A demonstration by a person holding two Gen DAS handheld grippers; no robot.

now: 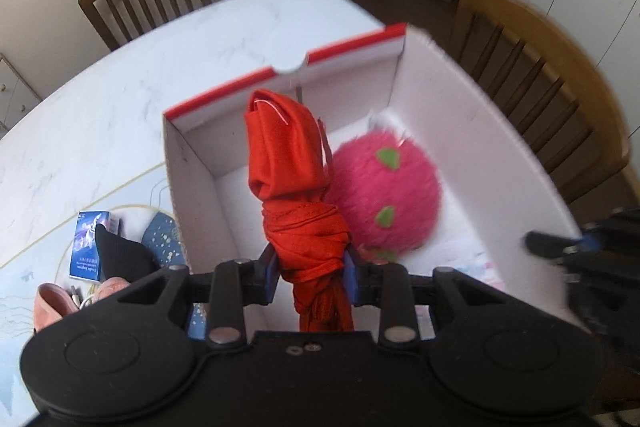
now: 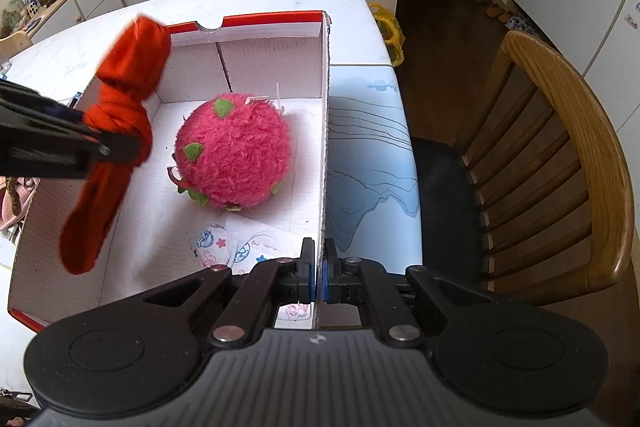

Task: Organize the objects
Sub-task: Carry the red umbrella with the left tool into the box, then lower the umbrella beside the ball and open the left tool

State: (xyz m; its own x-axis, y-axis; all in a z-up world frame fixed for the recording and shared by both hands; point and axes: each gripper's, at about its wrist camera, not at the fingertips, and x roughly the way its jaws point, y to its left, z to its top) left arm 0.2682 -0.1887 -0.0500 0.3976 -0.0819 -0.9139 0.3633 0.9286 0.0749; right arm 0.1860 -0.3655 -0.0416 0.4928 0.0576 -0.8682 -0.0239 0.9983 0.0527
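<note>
Left hand-held gripper (image 1: 308, 269) pinching a knotted red cloth (image 1: 298, 187) above the white box (image 1: 460, 115), pink plush ball (image 2: 234, 151) inside the box, right hand-held gripper (image 2: 319, 273) pressed onto the box's right wall, box on the table (image 1: 120, 87).

Both views look steeply down from close above the box (image 1: 460, 115) on the counter (image 1: 120, 95). The left wrist view sits over its near end, facing along it; the right wrist view sits over its right wall (image 2: 325, 131). Both share the box interior and the pink plush (image 2: 234, 151).
</note>
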